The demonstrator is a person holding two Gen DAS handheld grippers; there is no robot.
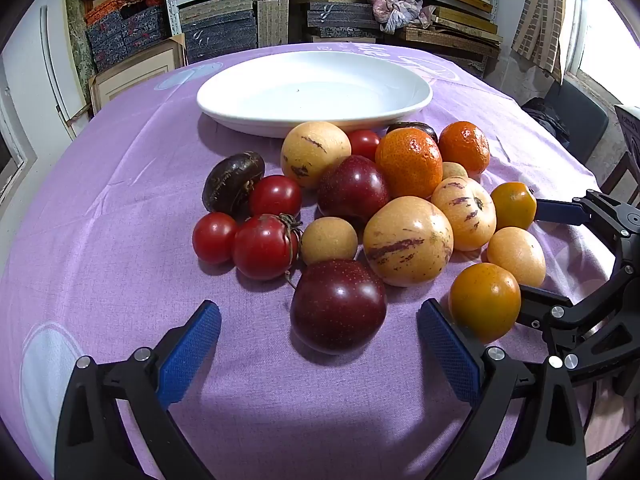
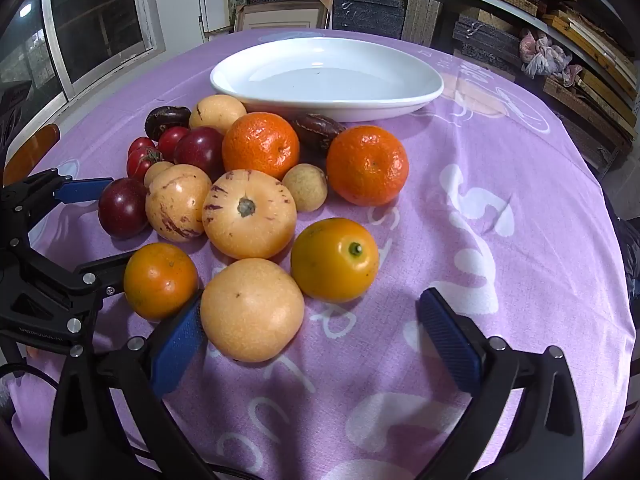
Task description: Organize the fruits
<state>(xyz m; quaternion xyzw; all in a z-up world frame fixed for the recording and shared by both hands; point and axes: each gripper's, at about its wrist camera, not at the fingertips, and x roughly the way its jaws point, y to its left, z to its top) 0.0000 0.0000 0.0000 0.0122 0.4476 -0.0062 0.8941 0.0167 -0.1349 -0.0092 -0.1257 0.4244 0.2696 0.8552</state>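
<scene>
A pile of fruit lies on the purple cloth in front of an empty white plate (image 1: pixel 314 92), which also shows in the right wrist view (image 2: pixel 326 76). My left gripper (image 1: pixel 320 344) is open, its fingers either side of a dark red plum (image 1: pixel 338 306). My right gripper (image 2: pixel 310 334) is open; a pale yellow round fruit (image 2: pixel 252 310) sits between its fingers, against the left pad. Nearby lie an orange-yellow fruit (image 2: pixel 334 260), another (image 2: pixel 160 280), two mandarins (image 2: pixel 366 164), striped pepino melons (image 2: pixel 250 214) and tomatoes (image 1: pixel 264 246).
Each gripper shows in the other's view: the right one (image 1: pixel 552 260) at the pile's right edge, the left one (image 2: pixel 92 228) at its left. Shelves of boxes (image 1: pixel 224 28) stand behind the table. A window (image 2: pixel 80 20) is at left. The cloth (image 2: pixel 500 240) lies bare to the right.
</scene>
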